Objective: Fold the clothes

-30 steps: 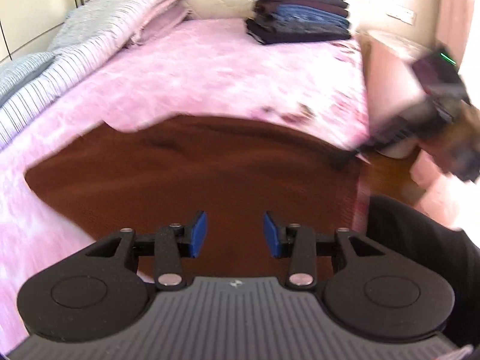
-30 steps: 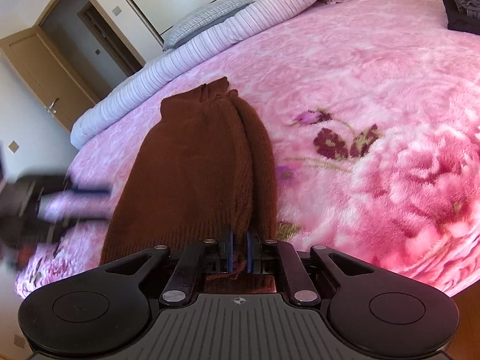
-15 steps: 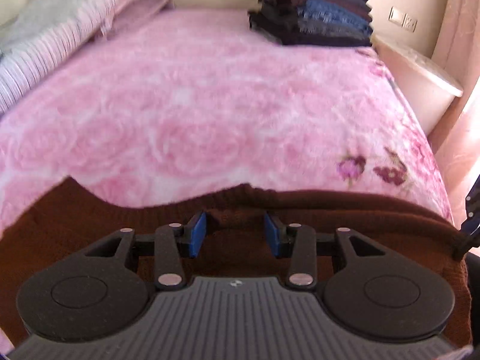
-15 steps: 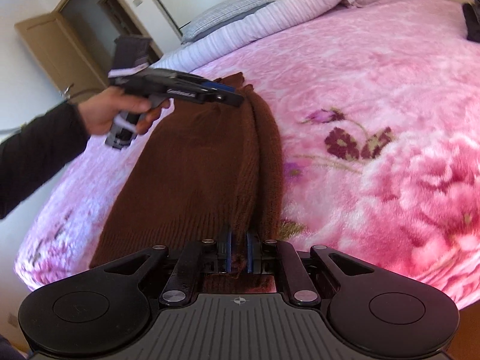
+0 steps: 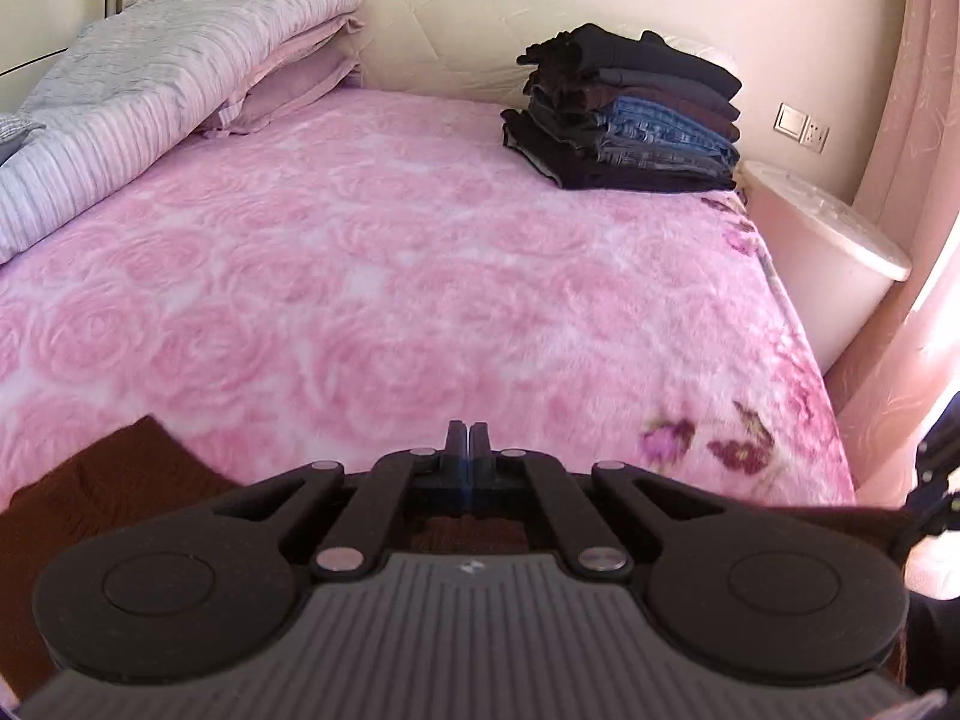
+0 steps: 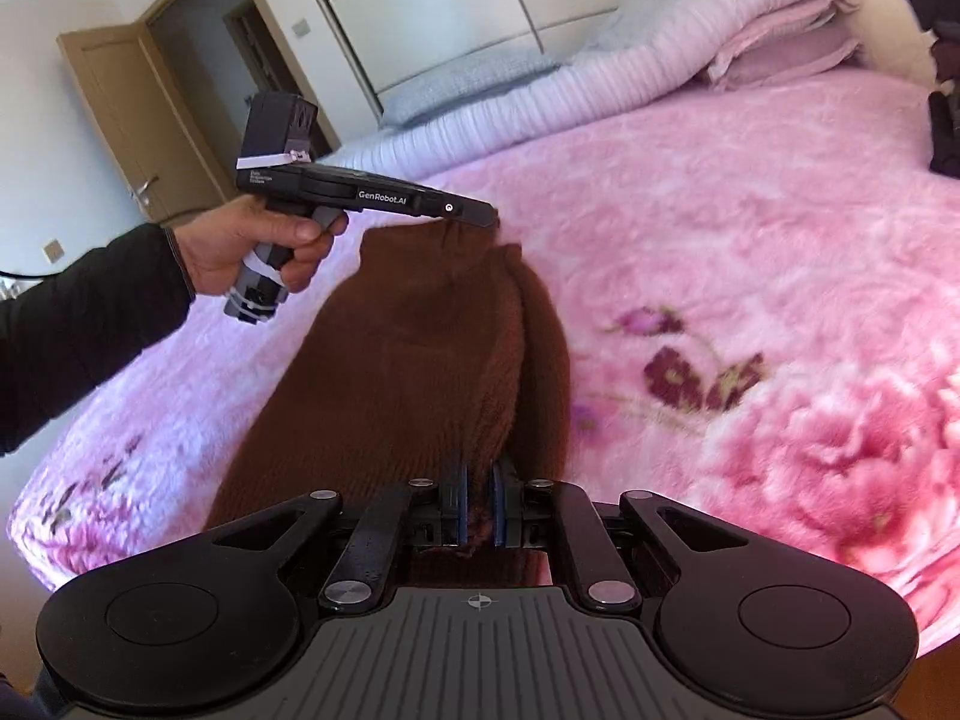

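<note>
Brown knit sweater (image 6: 420,372), stretched long and narrow over the pink floral blanket (image 6: 750,276), pinched at both ends. Nearest, right gripper (image 6: 478,501): blue pads drawn narrow on a bunched fold of knit at the near end, cloth filling the slit between them. Straight ahead from that claw, long axis of the garment running away toward the far end, a doubled ridge along its right side, flatter cloth spreading to the left. At the far end, left gripper (image 6: 486,216) in a bare hand (image 6: 258,246), tip down on the knit edge; from its own camera, left gripper (image 5: 466,450) fingers pressed together with almost no gap, brown cloth just under and behind them, though whether the knit is truly caught there cannot be told for sure. Each claw nearest its own end, neither near the middle. Likely a moment for carrying one end along that axis toward the other, or for a lift off the bed, a matter of judgement only. Farther off, beyond the left claw, stack of folded dark clothes (image 5: 630,114) by the wall; striped bedding (image 5: 150,90) ahead and to its left.
</note>
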The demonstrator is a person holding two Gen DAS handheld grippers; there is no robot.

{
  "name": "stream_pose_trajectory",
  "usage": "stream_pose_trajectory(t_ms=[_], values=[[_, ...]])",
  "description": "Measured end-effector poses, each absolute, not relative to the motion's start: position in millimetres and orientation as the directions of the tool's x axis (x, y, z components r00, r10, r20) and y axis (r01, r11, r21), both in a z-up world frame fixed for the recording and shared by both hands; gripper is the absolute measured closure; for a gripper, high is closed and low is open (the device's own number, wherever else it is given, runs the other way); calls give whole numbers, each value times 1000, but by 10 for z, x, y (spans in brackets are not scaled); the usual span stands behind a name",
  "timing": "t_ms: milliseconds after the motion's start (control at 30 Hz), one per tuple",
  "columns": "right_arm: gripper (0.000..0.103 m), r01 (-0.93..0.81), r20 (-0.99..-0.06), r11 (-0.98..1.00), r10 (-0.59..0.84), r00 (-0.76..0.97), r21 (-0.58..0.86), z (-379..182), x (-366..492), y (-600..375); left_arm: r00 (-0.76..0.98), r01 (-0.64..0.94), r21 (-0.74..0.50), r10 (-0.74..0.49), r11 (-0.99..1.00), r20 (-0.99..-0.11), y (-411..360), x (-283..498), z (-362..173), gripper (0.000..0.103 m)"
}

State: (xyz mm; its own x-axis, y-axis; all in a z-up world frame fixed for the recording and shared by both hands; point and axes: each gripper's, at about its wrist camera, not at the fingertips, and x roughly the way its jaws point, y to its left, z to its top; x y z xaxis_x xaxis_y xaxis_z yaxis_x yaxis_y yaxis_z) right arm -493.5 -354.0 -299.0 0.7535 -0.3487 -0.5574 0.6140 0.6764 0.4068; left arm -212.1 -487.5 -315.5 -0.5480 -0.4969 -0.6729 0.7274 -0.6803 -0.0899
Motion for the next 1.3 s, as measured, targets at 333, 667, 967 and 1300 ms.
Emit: stream_pose_trajectory(t_ms=[333, 667, 967, 1300], values=[[97, 605, -596, 654, -282, 752, 454, -3237, -4950, -3603, -507, 770, -165, -434, -616, -744, -4978, -1918, -3351, 63], [97, 614, -573, 651, -320, 755, 446, -3136, -4965, -3568, -574, 728, -195, -429, -658, -697, -4922, -1974, -3209, 102], [97, 650, -585, 618, -350, 731, 442, -3227, -5000, -3568, -535, 750, -188, -415, -634, -736, -5043, -2098, -3453, 97], [77, 702, -613, 577, -392, 686, 418, -3144, -5104, -3522, -461, 835, -135, -543, -533, -702, -4431, -1513, -2988, 73]])
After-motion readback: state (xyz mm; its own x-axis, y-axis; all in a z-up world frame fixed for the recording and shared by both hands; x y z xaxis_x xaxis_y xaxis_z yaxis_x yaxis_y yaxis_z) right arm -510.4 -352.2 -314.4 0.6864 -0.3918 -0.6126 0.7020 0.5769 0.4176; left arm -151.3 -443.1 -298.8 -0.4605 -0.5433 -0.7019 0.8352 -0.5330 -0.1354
